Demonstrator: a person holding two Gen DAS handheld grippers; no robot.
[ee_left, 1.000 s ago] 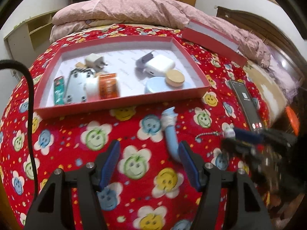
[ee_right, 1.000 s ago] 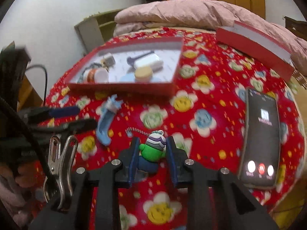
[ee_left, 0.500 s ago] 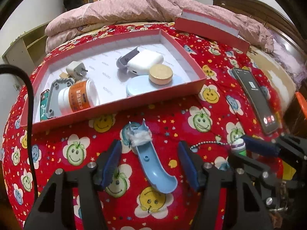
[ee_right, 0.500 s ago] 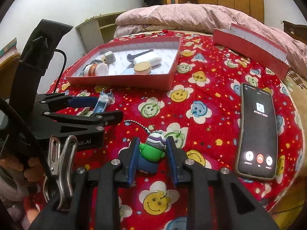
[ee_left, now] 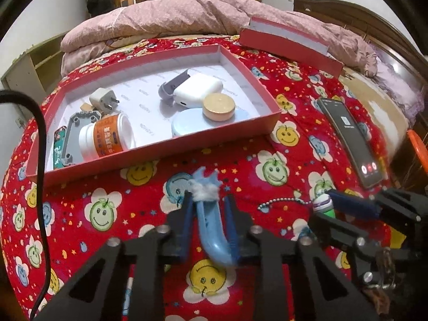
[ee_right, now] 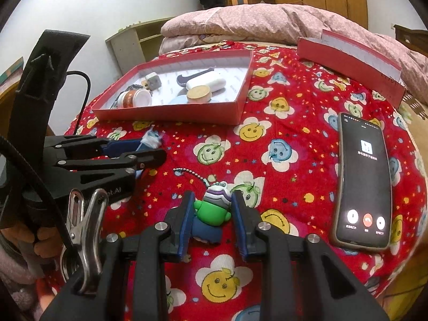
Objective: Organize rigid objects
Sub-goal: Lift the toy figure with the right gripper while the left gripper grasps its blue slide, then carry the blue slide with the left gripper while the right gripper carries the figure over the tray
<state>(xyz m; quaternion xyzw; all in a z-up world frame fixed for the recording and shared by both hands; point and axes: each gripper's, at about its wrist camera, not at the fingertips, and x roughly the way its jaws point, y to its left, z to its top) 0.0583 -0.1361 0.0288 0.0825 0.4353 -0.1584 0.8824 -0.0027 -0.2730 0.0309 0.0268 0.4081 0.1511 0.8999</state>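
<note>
While closing the left gripper (ee_left: 208, 224) on the blue clip (ee_left: 211, 230) lying between its fingers and pinching the green toy (ee_right: 212, 211) in the right gripper (ee_right: 212, 214), squeezing both firmly, lifting clear of the bedspread (ee_left: 107, 200), then carrying ahead into the red box (ee_left: 160, 149).

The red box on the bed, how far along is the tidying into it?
Done: the red box already holds a charger plug, a jar, a white case and a round tin. In hand: left tongs close on the blue clip, right tongs grip the green keychain figure. Left: both still need boxing.
</note>
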